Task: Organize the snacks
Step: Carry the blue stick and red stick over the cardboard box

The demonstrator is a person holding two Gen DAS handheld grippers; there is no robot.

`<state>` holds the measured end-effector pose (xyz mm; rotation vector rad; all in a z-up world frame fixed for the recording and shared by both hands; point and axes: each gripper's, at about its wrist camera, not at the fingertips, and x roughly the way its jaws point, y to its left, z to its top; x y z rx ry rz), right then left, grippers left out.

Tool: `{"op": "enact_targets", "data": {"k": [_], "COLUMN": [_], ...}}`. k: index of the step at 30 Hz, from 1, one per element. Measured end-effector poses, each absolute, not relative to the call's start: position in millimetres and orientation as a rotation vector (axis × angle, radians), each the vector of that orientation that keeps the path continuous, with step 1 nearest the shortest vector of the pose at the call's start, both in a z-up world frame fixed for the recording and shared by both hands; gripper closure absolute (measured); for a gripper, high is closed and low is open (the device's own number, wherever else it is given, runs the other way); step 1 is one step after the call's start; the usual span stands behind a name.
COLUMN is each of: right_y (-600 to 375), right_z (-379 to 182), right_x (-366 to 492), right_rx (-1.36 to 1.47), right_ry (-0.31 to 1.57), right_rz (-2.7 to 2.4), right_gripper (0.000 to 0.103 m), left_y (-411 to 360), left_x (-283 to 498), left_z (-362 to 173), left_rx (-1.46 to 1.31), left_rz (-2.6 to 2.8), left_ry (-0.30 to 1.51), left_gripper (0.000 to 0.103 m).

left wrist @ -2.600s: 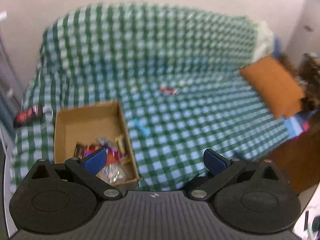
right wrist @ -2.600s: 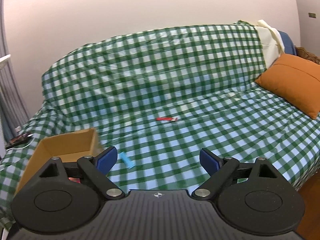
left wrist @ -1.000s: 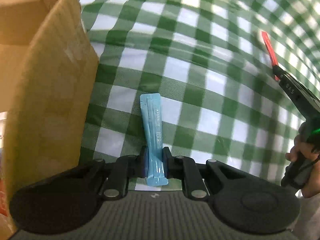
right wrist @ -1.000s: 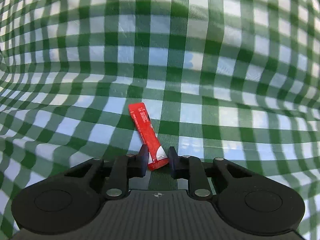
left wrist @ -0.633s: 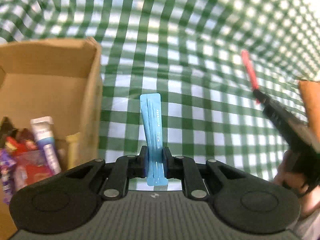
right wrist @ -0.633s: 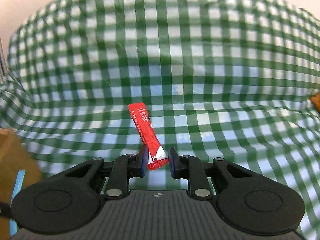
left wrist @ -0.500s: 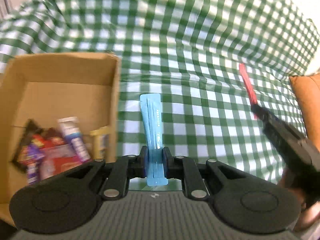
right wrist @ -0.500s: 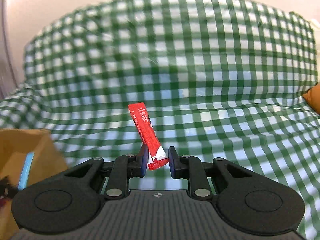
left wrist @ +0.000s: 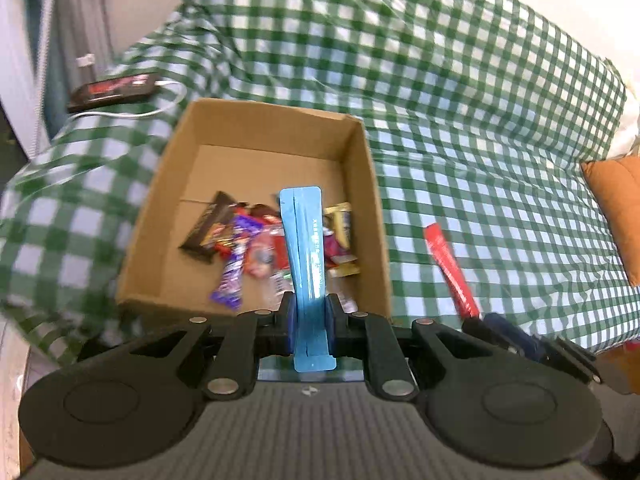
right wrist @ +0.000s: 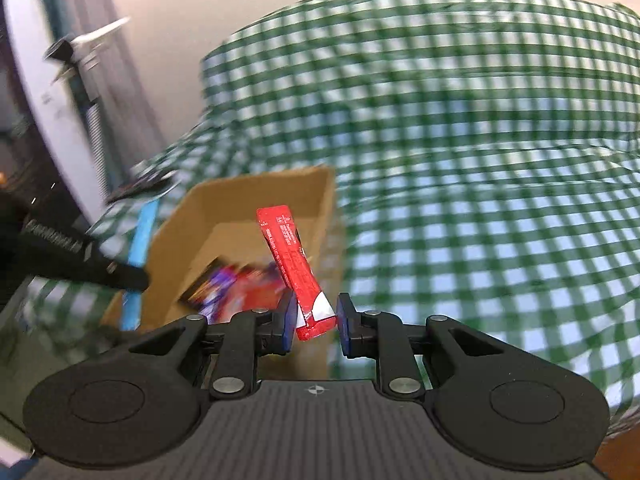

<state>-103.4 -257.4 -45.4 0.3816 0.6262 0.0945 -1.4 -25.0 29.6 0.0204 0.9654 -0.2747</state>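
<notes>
My left gripper (left wrist: 310,320) is shut on a light-blue stick sachet (left wrist: 306,248), held in the air over the open cardboard box (left wrist: 256,120). Several wrapped snacks (left wrist: 240,240) lie on the box floor. In the right wrist view my right gripper (right wrist: 314,322) is shut on the lower end of a red stick sachet (right wrist: 292,256), near the box's right wall (right wrist: 320,208). The left wrist view shows the red sachet (left wrist: 448,268) and right gripper (left wrist: 476,320) just right of the box. In the right wrist view, the left gripper (right wrist: 134,280) and blue sachet (right wrist: 142,232) are at the left, blurred.
The box sits on a sofa under a green-and-white checked cover (left wrist: 480,120). A black device with a white cable (left wrist: 114,88) lies on the left armrest. An orange cushion (left wrist: 616,208) is at the far right. A wall and grey furniture stand left of the sofa.
Both grippers rose off the checked cover with their sachets and swung left toward the box. The blue sachet now hangs over the box; the red one has come up beside its right wall.
</notes>
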Motion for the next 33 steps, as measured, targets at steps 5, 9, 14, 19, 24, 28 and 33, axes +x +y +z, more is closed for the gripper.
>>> {"op": "enact_targets", "data": {"k": [5,9,14,19,24,28,33], "right_y": [-219,-207,-195,-194,-195,-199,-202], "right_z": [-26,-11,-6,-5,-10,-16,-22], "right_x": [-125,-140,-157,-151,-140,-125,-98], "right_rx": [0.310,0.282,0.249,0.236,0.239,0.240,0.235], "right_ry": [0.618,0.586,0.576,0.577,0.602,0.633,0.668], "right_rz": [0.121,0.110,0.119,0.117,0.118,0.114,0.106], "right_gripper": [0.080,0.080,0.080,0.080,0.080,0.080,0.079], "left_y": [7,25,35,34,32,28,23], "left_x": [-27,-40,-49,-47,-33,-11,21], "left_z": [33,39,43,42,35,28,20], "left_rx": [-0.015,-0.043,-0.054,-0.056,-0.043,-0.030,-0.016], "left_rz": [-0.264,-0.262,-0.267,-0.272,-0.266,-0.262,-0.261], "left_ry": [0.922,0.896,0.878,0.878,0.897,0.913,0.926], "left_gripper": [0.087,0.087,0.087,0.087,0.087,0.087,0.087]}}
